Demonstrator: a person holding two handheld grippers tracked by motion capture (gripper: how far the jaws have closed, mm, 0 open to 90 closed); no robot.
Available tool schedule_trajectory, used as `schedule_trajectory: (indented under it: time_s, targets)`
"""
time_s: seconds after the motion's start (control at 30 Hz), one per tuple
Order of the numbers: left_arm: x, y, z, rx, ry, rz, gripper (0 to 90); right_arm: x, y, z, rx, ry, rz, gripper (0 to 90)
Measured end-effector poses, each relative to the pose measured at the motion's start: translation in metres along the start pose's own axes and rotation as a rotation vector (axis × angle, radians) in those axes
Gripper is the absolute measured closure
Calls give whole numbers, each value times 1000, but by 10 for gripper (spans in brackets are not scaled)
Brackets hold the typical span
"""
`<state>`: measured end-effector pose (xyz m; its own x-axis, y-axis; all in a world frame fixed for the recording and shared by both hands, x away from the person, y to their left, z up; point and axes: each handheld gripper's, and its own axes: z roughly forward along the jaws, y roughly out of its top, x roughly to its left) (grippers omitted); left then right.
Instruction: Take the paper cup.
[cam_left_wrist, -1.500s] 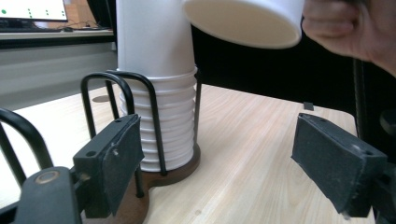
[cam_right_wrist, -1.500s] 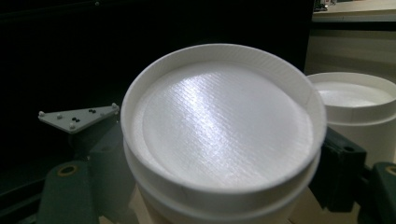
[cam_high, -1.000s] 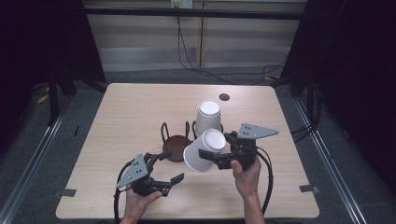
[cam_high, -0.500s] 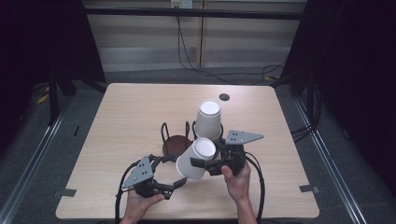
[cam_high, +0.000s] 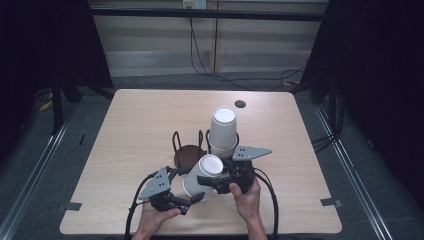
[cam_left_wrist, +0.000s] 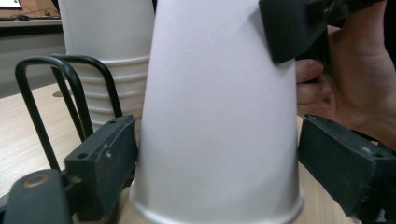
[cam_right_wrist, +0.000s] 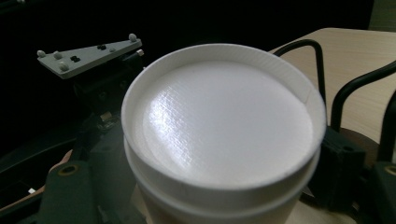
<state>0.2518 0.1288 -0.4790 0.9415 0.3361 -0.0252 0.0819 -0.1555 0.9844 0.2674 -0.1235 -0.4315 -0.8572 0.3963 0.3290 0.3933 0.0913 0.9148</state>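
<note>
White paper cup (cam_high: 202, 176) inverted, tilted, base up, beside cup stack (cam_high: 222, 131).

Matt white paper cup (cam_high: 202, 176), black wire holder (cam_high: 176, 141), wood-grain table (cam_high: 135, 125)

Light wooden table with rounded corners (cam_high: 135, 125) stands on a grey carpeted floor (cam_high: 45, 165); one small dark round hole (cam_high: 240, 104) lies near the table's far edge. Behind the table, a pale panelled wall (cam_high: 150, 45) with black cables (cam_high: 200, 55) hanging down it and trailing along the floor. Dark curtains (cam_high: 45, 45) close off both sides, and metal floor rails (cam_high: 35, 170) run alongside the table, left and right; lighting is even from above.
</note>
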Motion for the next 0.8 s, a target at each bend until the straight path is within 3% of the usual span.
schedule_trajectory:
  time_s: [0.4,0.8]
  targets:
    - [2,-8,10,41,-14,-11,98,5,-2,16,31,25,-9,233]
    - [3,-7,9,51,-24,-7,156,3,-4,15,30,32,0,215]
